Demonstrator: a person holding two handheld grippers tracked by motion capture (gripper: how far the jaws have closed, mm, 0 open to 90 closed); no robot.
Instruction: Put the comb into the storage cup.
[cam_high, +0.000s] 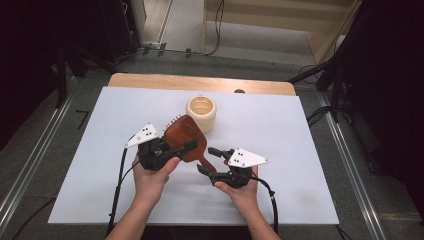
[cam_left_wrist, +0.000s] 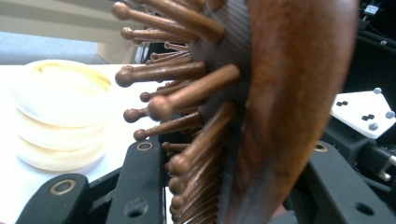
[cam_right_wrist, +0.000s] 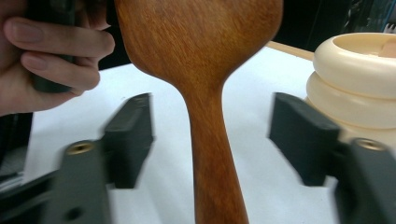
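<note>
Clamping the wooden hairbrush (cam_high: 184, 137) by its head, my left gripper (cam_high: 172, 150) holds it above the table, handle slanting near-right, straight between my right gripper's (cam_high: 212, 161) wide-open, empty jaws; cream holder (cam_high: 201, 112) sits just beyond

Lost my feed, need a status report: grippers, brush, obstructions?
Left hand-held gripper shut on hairbrush head. Right hand-held gripper open, jaws either side of handle. Cream holder just behind, apart.
</note>
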